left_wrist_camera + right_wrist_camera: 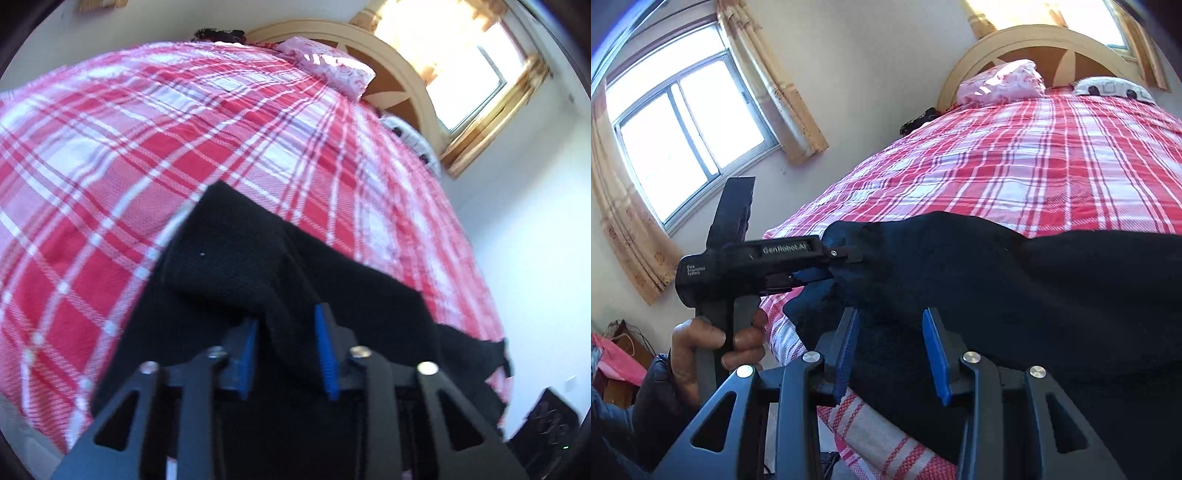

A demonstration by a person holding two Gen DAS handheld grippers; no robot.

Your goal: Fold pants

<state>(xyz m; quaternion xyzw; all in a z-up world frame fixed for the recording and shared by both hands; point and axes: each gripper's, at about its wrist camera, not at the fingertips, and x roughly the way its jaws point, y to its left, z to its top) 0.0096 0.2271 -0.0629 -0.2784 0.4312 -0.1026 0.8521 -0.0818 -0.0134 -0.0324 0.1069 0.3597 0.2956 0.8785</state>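
Observation:
Black pants (229, 251) lie across the near edge of a bed with a red and white plaid cover (147, 129). In the left wrist view my left gripper (286, 317) has a raised fold of the black cloth between its blue pads. The right wrist view shows this left gripper (836, 264) from the side, pinching the left end of the pants (1034, 277), with a hand (701, 354) on its handle. My right gripper (890, 321) stands over the pants near the bed's edge, its blue pads apart and not pressing the cloth.
A pink pillow (1001, 79) and a patterned pillow (1112, 86) lie by the curved headboard (1034, 37). A curtained window (683, 140) is on the left wall. The plaid cover (1034, 155) stretches beyond the pants. A dark object (546, 417) sits low beside the bed.

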